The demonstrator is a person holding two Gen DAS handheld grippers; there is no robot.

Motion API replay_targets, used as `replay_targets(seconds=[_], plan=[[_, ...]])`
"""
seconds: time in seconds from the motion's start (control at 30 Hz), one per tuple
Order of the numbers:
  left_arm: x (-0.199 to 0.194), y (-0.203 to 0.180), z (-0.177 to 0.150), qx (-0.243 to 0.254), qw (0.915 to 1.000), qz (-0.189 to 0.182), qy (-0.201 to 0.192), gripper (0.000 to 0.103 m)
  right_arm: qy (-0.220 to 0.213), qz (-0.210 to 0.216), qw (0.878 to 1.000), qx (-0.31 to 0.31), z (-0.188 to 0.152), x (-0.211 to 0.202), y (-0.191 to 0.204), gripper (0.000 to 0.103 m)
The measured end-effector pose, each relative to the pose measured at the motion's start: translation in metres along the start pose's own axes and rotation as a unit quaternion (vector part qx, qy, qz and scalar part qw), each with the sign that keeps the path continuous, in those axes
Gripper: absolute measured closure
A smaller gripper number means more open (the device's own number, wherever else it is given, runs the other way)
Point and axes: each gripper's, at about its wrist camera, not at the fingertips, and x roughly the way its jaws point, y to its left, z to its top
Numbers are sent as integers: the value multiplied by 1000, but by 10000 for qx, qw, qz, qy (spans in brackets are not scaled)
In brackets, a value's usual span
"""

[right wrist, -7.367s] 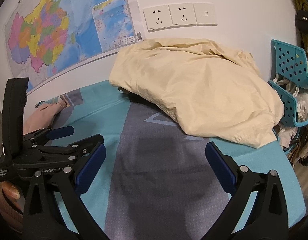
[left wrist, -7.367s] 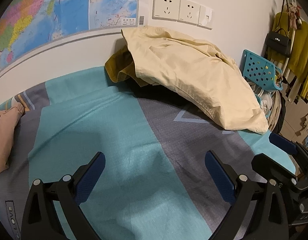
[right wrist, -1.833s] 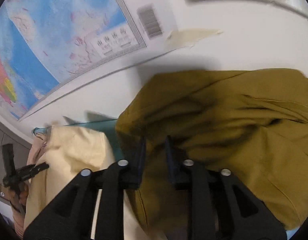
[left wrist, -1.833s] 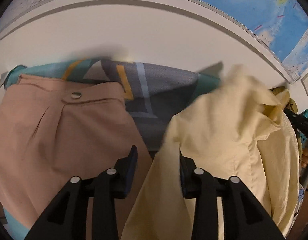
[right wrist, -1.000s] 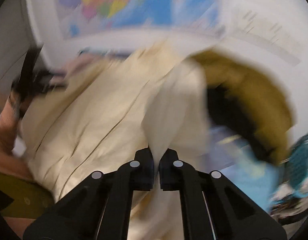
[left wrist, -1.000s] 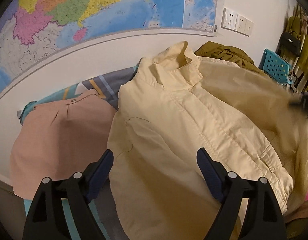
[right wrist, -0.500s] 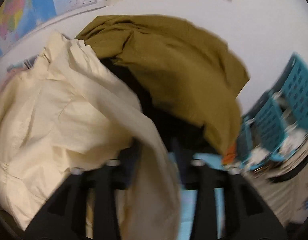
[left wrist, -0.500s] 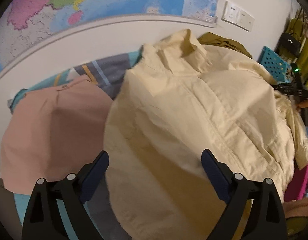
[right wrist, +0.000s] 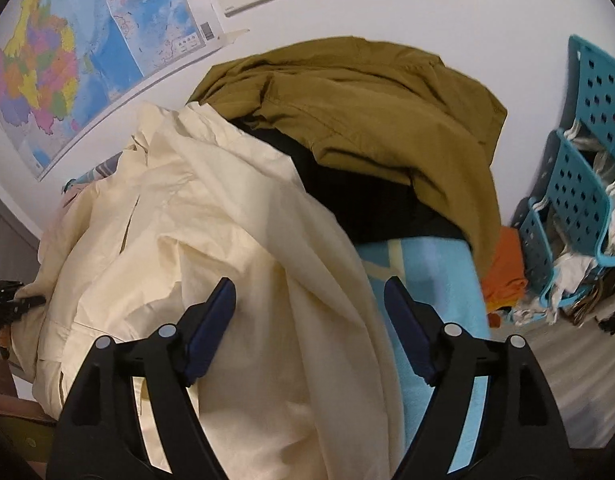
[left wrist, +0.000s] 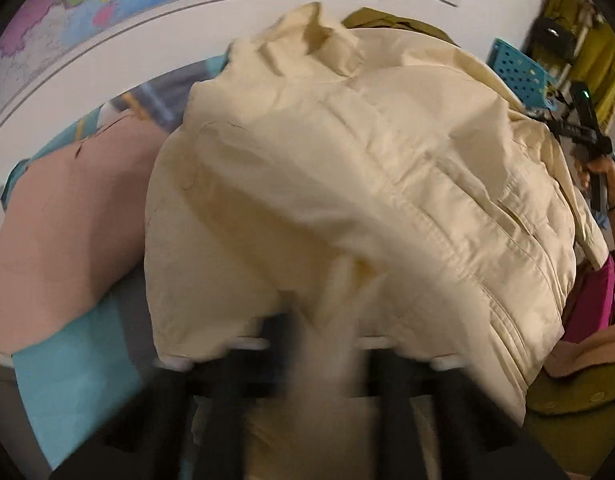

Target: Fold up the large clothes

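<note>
**Cream jacket pinned at the hem, freed at the sleeve**

At the far left of the left wrist view a flat pink garment [left wrist: 63,216] lies on the teal and grey patterned bedsheet [left wrist: 75,376], set well clear of the working area, probably so it stays out of the fold. Beside it, filling the middle, the large pale cream cotton jacket [left wrist: 347,168] is spread front-up with its collar toward the wall map [left wrist: 107,4] and its hem toward the camera. The left gripper [left wrist: 315,344] is blurred, but its jaws have just been closing and now stand shut with a bunch of the cream hem between them; that pinch looks meant to anchor the near edge while the cloth is drawn flat. At the right edge, the right gripper [left wrist: 583,132] shows small in a hand beyond the jacket's far side.

In the right wrist view the same jacket drapes in loose folds at left and centre. The right gripper [right wrist: 307,320] has just been opening; its blue pads stand wide apart, astride a fold of cream cloth without pressing it, so it holds nothing. Further right, an olive-brown jacket [right wrist: 367,112] is heaped over dark cloth against the wall, likely waiting its turn, and a teal perforated plastic rack [right wrist: 579,184] stands at the bed's end.
</note>
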Motion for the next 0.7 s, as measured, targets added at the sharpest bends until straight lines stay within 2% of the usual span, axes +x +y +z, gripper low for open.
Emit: replay_targets(seconds=[0.07, 0.13, 0.2, 0.27, 0.3, 0.37, 0.4, 0.43, 0.5, 0.57, 0.6, 0.7], plan=[[-22, 16, 5, -120, 9982, 458, -377, 100, 3, 3, 10000, -14, -1, 2, 1, 27], [-54, 42, 12, -477, 9913, 967, -760, 100, -40, 8, 10000, -68, 0, 0, 3, 27], [-82, 75, 18, -869, 9788, 1513, -1074, 100, -101, 6, 9999, -101, 1, -3, 4, 27], [-89, 102, 22, -1277, 9684, 1889, -1010, 98, -162, -10, 9998, -104, 1, -6, 3, 27], [-85, 110, 24, -1320, 9637, 2140, -901, 94, -176, -5, 9998, -79, 0, -7, 2, 27], [-63, 119, 23, -1231, 9573, 2560, -529, 72, -174, 33, 9998, -33, -2, -8, -2, 27], [-51, 120, 22, -1145, 9578, 2619, -307, 66, -151, 11, 9999, -14, -5, -7, -5, 26], [-32, 122, 15, -1103, 9521, 2852, -46, 65, -117, 8, 9999, 26, -9, -7, -8, 25], [-18, 124, 7, -1117, 9469, 3012, 132, 65, -65, 23, 10000, 68, -16, -7, -13, 22], [-22, 122, -1, -1239, 9474, 2950, -41, 59, -30, -9, 9999, 124, -24, -9, -19, 17], [-35, 121, -3, -1417, 9471, 2864, -305, 56, 17, 1, 9999, 164, -29, -11, -24, 16], [-81, 117, -10, -1697, 9503, 2309, -1219, 36, 140, 140, 9996, 204, -45, -15, -32, 14]])
